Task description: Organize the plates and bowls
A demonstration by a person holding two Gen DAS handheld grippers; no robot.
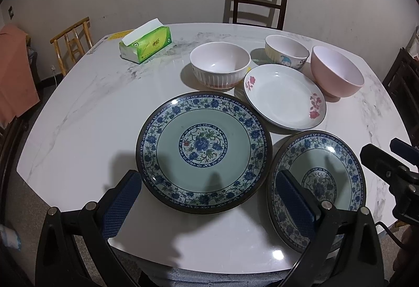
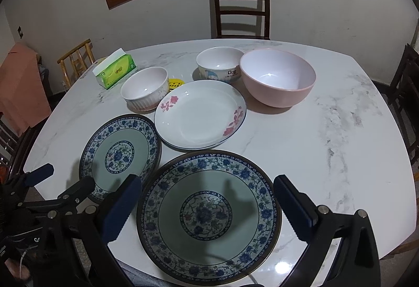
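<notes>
Hovering wide apart, both tongs, left [image 1: 209,204] and right [image 2: 208,204], straddle blue-rimmed plates near the table's front edge [image 2: 387,242].

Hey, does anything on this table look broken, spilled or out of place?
Nothing looks broken or spilled. One oddity: the white plate with pink flowers seems to rest its rim on the neighbouring blue floral plate, so it sits slightly tilted.

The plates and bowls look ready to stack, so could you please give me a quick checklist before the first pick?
1. Left gripper open: ok.
2. Right gripper open: ok.
3. Both blue plates bare: ok.
4. White flowered plate overlapping a blue plate's rim: cannot tell.
5. Three bowls, ribbed, cartoon, pink, upright and empty: ok.
6. Tissue pack clear of the dishes: ok.
</notes>
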